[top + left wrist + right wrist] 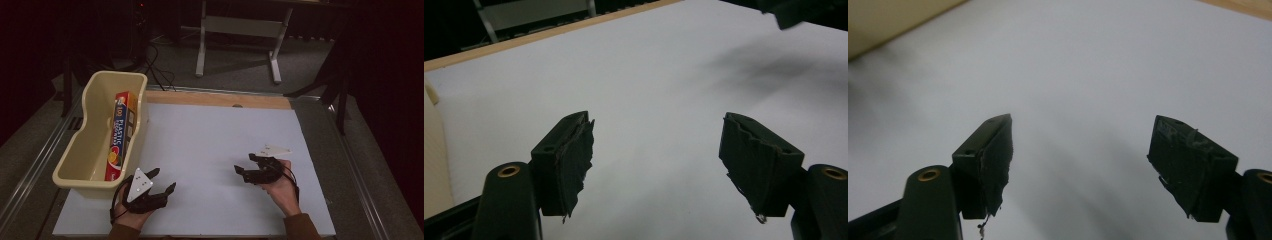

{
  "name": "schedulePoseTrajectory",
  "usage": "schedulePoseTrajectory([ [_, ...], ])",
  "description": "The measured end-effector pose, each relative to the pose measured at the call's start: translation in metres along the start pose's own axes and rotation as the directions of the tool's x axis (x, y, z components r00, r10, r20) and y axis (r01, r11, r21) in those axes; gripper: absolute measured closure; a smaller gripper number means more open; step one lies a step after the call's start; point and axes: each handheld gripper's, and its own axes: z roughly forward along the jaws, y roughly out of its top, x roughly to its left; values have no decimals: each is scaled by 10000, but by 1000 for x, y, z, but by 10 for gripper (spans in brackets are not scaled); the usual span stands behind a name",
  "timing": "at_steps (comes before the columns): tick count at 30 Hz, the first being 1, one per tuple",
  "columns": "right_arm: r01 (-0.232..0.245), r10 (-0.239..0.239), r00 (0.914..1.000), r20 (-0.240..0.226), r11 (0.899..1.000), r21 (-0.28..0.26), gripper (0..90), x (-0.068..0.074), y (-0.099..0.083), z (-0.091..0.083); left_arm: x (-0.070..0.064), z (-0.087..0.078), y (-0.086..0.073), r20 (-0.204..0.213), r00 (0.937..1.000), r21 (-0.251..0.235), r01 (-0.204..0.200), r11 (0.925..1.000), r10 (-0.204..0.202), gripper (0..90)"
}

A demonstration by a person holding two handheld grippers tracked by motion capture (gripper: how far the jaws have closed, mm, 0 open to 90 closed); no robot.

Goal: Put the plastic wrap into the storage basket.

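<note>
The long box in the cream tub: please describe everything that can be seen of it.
The long box is a narrow carton, apparently cardboard, with red and orange sides and a blue face printed "PLASTIC" in white, with an orange picture at the near end. It looks closed. It lies lengthwise inside the cream tub, tilted against the tub's right wall, its far end higher. Neither gripper touches it; the left gripper is open over the table nearby.

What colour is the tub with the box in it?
The tub is pale cream yellow, clearest in the high view.
</note>
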Motion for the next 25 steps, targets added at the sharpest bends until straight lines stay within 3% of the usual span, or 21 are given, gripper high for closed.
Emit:
schedulePoseTrajectory([
  [8, -6, 30, 9992, 393, 9983, -590, 195, -10, -36, -23, 0, 0, 0, -12, 10000, -2, 76, 10000, -76, 292],
  [12, -616, 659, 9975, 272, 9887, -1364, 178, -12, -51, -40, 0, 0, 0, -37, 10000, 9, 87, 10000, -87, 292],
  [16, -379, 477, 9966, 674, 9894, -1399, 164, -11, -65, -51, 0, 1, 0, -55, 10000, 19, 73, 10000, -73, 292],
  [19, -325, 431, 9962, 761, 9903, -1354, 155, -10, -69, -53, 0, 0, 0, -58, 10000, 26, 73, 10000, -73, 292],
  [21, -361, 461, 9967, 660, 9887, -1455, 149, -11, -70, -54, 0, 1, 0, -70, 9999, 35, 73, 10000, -73, 292],
  [22, -557, 631, 9972, 392, 9845, -1664, 143, -13, -69, -55, 0, 2, -1, -62, 10000, 71, 70, 9999, -70, 292],
  [25, -537, 614, 9973, 414, 9847, -1658, 138, -15, -70, -54, -1, 2, -1, -31, 10000, 118, 47, 9999, -47, 292],
])
